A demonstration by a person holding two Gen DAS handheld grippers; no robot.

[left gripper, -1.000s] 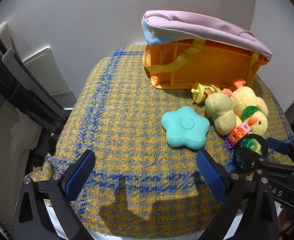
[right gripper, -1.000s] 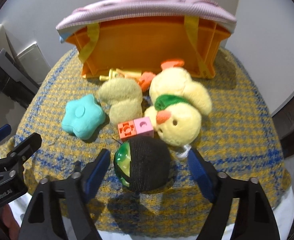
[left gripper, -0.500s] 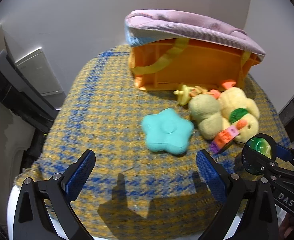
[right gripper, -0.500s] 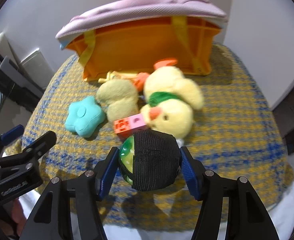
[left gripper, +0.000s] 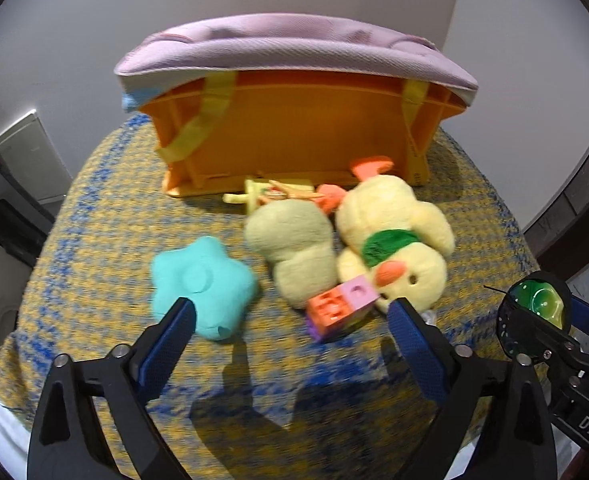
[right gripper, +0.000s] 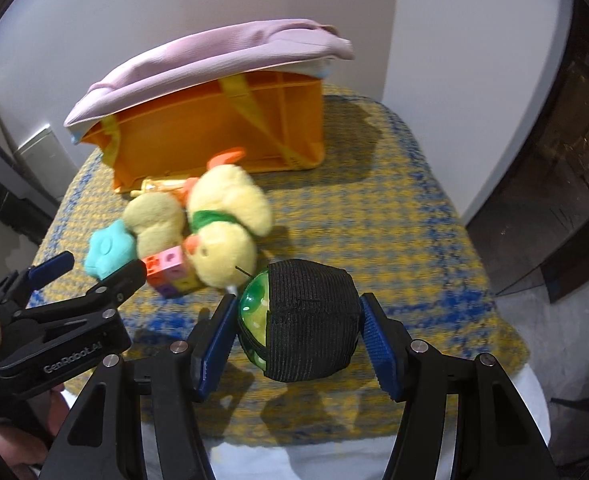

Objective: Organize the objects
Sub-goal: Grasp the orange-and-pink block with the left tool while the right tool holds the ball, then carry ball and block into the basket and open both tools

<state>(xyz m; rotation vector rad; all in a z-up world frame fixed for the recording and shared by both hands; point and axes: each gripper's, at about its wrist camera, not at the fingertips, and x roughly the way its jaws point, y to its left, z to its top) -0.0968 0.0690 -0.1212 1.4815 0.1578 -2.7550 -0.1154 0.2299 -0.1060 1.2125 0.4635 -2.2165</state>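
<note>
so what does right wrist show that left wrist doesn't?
Right wrist only: the black knit cover of the green ball, clamped in the right gripper, and dark furniture beside the table. Left wrist only: the left gripper open, nothing between its pads. Both: orange basket, duck plush, teal star, blocks, checked cloth.
</note>
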